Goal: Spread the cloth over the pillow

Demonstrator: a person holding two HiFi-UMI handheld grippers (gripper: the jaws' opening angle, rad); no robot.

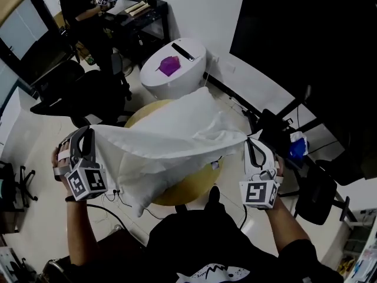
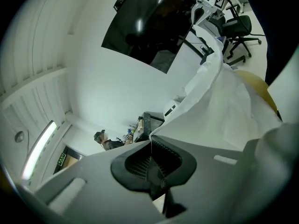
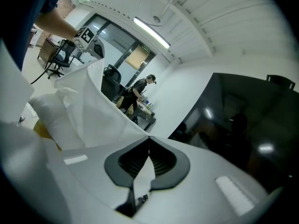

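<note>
tension ran along the thin white cloth [image 1: 147, 145]: my left gripper [image 1: 88, 135] at nine o'clock and right gripper [image 1: 252, 146] at three each pinched a corner, holding it open over the plump white pillow [image 1: 189, 107] at twelve, ready to drape.

a round yellow worktop [image 1: 197, 186] sits near the middle. just beyond it stands a white rounded unit [image 1: 177, 81] with a purple object [image 1: 169, 65] on top. far left, a person [image 1: 79, 5] is at a black desk [image 1: 147, 16], with a black office chair [image 1: 70, 93] nearer. a big dark screen [image 1: 306, 34] fills the far right.
</note>
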